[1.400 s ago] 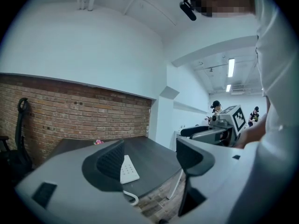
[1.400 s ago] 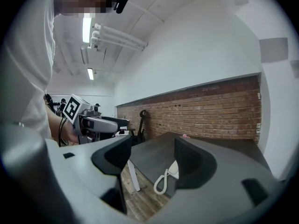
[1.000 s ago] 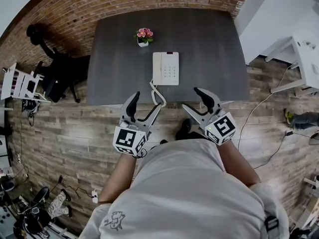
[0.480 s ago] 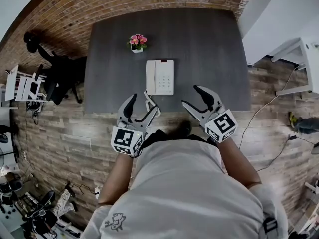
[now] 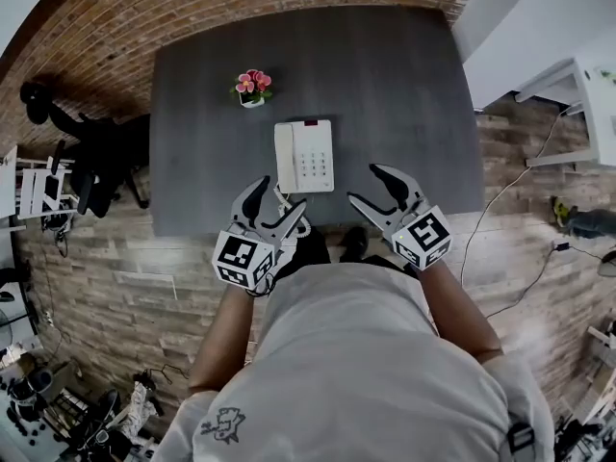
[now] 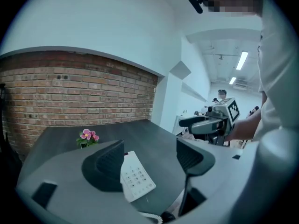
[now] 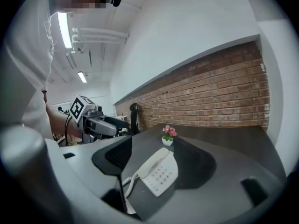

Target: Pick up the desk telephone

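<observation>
A white desk telephone (image 5: 304, 156) lies on the dark grey desk (image 5: 404, 85), handset along its left side, and its coiled cord (image 5: 285, 201) trails off the front edge. My left gripper (image 5: 277, 198) hovers open at the desk's front edge, just below and left of the phone. My right gripper (image 5: 368, 186) is open too, to the phone's right and apart from it. In the left gripper view the telephone (image 6: 137, 177) shows between the spread jaws of that gripper (image 6: 149, 160). The right gripper view frames the telephone (image 7: 159, 170) the same way, inside its own gripper (image 7: 156, 160).
A small pot of pink flowers (image 5: 252, 87) stands behind and left of the phone. A black office chair (image 5: 91, 147) is left of the desk, white furniture (image 5: 587, 75) at the right. Cables (image 5: 500, 210) run over the wood floor.
Both grippers have come forward to the desk's front edge, closer to the telephone. Both stay open and hold nothing.
</observation>
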A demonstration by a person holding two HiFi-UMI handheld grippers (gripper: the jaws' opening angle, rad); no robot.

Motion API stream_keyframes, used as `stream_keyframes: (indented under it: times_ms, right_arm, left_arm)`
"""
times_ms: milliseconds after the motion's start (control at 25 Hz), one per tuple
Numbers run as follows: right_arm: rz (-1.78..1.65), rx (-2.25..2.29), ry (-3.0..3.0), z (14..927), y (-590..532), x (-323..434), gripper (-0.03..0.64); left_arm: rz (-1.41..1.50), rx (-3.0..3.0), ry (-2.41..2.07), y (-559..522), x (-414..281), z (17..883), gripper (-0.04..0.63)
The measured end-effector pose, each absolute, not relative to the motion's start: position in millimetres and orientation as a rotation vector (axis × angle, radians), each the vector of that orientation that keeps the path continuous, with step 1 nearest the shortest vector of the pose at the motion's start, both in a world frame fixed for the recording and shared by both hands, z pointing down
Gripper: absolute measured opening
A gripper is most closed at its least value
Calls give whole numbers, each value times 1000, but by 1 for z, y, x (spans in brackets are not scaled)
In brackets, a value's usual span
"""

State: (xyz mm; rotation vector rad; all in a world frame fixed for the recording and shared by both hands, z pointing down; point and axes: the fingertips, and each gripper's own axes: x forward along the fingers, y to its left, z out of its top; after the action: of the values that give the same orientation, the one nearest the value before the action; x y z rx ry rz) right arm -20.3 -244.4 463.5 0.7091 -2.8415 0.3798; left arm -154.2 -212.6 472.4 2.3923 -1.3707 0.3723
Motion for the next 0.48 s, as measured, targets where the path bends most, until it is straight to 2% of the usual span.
stream_keyframes:
  times_ms: [480]
  right_arm:
    - [562, 730, -2644, 555, -287, -60, 255]
  left_arm:
    - [379, 2254, -1097, -258, -210, 576, 362]
